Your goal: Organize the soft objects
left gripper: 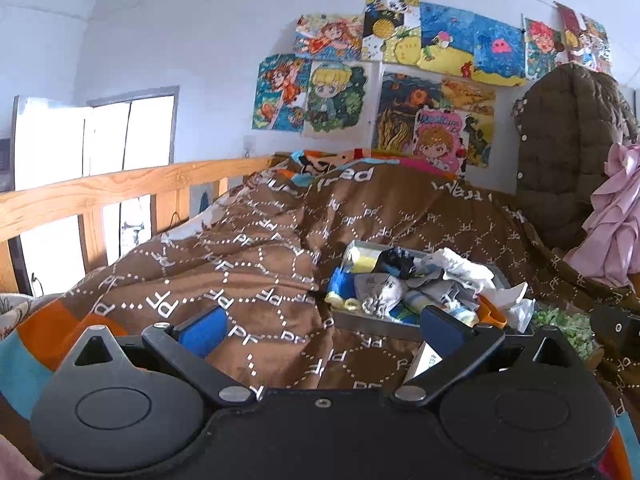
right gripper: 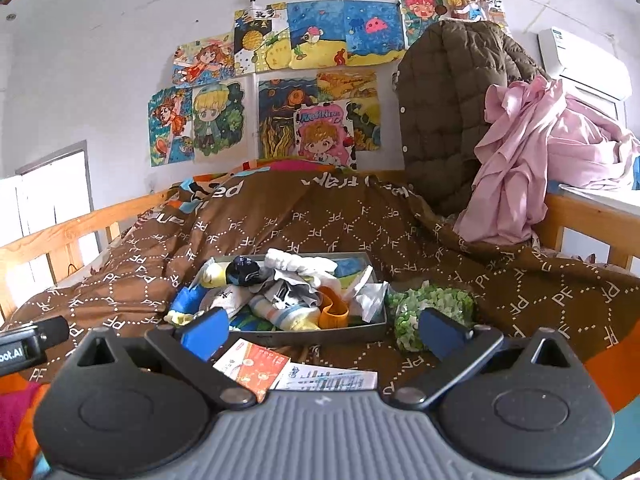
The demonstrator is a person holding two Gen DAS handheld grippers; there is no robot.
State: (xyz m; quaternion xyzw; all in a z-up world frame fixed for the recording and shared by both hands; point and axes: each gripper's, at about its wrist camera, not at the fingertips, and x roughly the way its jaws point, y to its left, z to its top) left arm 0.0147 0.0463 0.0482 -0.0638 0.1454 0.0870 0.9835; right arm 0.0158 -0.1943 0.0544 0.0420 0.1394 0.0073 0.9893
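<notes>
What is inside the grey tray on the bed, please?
The tray holds a jumbled heap of socks, blue, white, yellow, grey, orange and dark. Whatever lies underneath them is covered.

Both grippers hover just short of the grey tray [right gripper: 372, 330], neither one touching it. The left gripper [left gripper: 322, 326] has its blue-padded fingers [left gripper: 204, 330] spread wide with nothing between them, and it sits to the left of the tray's near edge. The right gripper [right gripper: 320, 330] faces the tray head-on, its fingers [right gripper: 440, 332] also splayed apart and empty. From the right wrist view, the left gripper's black body shows at the far left.
</notes>
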